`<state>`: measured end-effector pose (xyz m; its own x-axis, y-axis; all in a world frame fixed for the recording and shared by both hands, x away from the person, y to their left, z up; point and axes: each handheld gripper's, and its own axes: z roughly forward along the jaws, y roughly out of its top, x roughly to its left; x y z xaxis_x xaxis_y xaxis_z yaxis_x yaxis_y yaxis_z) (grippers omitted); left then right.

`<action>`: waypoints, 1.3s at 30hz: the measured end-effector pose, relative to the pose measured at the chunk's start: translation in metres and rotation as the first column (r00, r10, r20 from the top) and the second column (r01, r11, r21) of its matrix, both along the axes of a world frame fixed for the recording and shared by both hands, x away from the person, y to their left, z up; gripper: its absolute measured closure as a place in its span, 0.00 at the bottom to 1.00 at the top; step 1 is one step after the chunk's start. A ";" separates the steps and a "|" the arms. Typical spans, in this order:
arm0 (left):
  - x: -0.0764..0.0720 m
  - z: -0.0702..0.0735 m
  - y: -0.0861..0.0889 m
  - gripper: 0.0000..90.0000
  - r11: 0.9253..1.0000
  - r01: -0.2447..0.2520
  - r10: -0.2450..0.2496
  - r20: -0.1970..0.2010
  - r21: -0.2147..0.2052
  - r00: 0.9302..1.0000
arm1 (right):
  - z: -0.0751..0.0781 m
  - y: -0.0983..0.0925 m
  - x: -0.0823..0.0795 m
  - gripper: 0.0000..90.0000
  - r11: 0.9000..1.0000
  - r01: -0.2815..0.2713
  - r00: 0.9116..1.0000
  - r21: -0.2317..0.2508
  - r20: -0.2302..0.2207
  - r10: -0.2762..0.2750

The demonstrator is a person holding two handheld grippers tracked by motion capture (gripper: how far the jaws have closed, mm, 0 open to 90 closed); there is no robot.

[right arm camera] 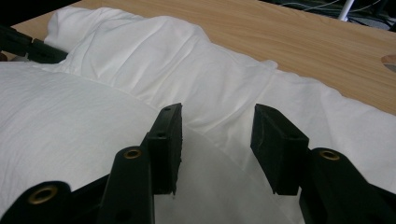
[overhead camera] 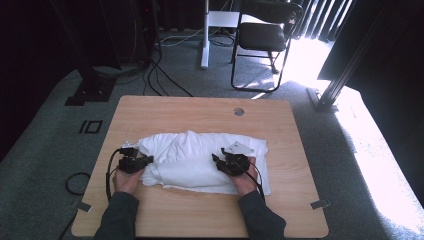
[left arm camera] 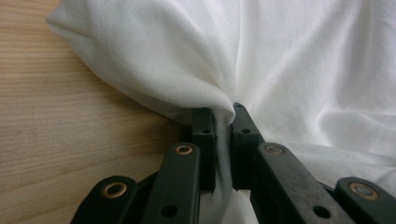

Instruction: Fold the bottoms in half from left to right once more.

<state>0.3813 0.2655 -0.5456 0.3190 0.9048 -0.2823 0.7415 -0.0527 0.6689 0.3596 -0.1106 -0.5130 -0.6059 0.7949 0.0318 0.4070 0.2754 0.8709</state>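
A crumpled white cloth (overhead camera: 200, 155) lies across the middle of the wooden table (overhead camera: 200, 110). At the cloth's left end my left gripper (overhead camera: 148, 160) is shut on a pinched fold. In the left gripper view the fabric (left arm camera: 280, 70) is squeezed between the two black pads of that gripper (left arm camera: 223, 116). My right gripper (overhead camera: 215, 159) rests over the cloth's right part, its jaws apart. In the right gripper view the gripper (right arm camera: 217, 123) hovers just above the smooth fabric (right arm camera: 163, 60), with no pad pressing on it. The left gripper (right arm camera: 28, 46) shows far off at that view's top left.
A round cable hole (overhead camera: 239, 111) sits near the table's far edge. Behind the table on the carpet stand a black chair (overhead camera: 265, 35) and a white desk leg (overhead camera: 205, 35), with cables (overhead camera: 160, 75) trailing. Bare wood borders the cloth on all sides.
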 end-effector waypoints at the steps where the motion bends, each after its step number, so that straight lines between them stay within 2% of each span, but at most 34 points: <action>1: -0.001 0.003 0.002 0.95 1.000 -0.005 0.005 0.011 -0.017 1.000 | 0.000 0.000 0.000 0.60 1.000 -0.003 1.000 -0.002 0.001 0.003; 5: -0.006 0.019 0.011 0.95 0.996 -0.014 0.020 0.063 -0.089 0.998 | -0.006 0.002 0.000 0.61 1.000 -0.019 1.000 -0.019 -0.015 0.019; 13: -0.010 0.050 0.013 0.96 0.992 -0.001 0.020 0.152 -0.128 0.988 | -0.013 0.007 -0.003 0.58 0.998 -0.049 0.998 -0.034 -0.028 0.049; 21: -0.011 0.073 0.012 0.96 0.989 0.024 0.006 0.202 -0.146 0.979 | -0.001 0.012 -0.007 0.61 0.998 -0.065 0.998 -0.016 0.011 0.065; 26: -0.012 0.085 0.011 0.96 0.985 0.032 0.008 0.227 -0.171 0.974 | -0.008 0.023 -0.007 0.65 0.993 -0.110 0.994 -0.038 0.006 0.111; 30: -0.014 0.099 0.007 0.96 0.980 0.055 -0.005 0.258 -0.189 0.966 | -0.020 0.036 -0.001 0.67 0.990 -0.117 0.993 -0.077 -0.036 0.115; 34: -0.016 0.115 -0.001 0.96 0.975 0.090 -0.028 0.291 -0.202 0.956 | -0.029 0.047 0.005 0.68 0.990 -0.123 0.991 -0.065 -0.060 0.119; 36: -0.016 0.123 -0.009 0.96 0.974 0.112 -0.046 0.310 -0.199 0.950 | -0.032 0.053 0.006 0.68 0.990 -0.128 0.990 -0.067 -0.075 0.123; 39: -0.016 0.133 -0.022 0.96 0.967 0.155 -0.080 0.338 -0.202 0.938 | -0.035 0.064 0.007 0.69 0.986 -0.139 0.989 -0.095 -0.065 0.134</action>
<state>0.3651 0.2432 -0.4129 0.5271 0.7810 -0.3350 0.4796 0.0520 0.8759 0.3667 -0.0471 -0.5480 -0.7083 0.7059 -0.0042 0.4088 0.4151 0.8128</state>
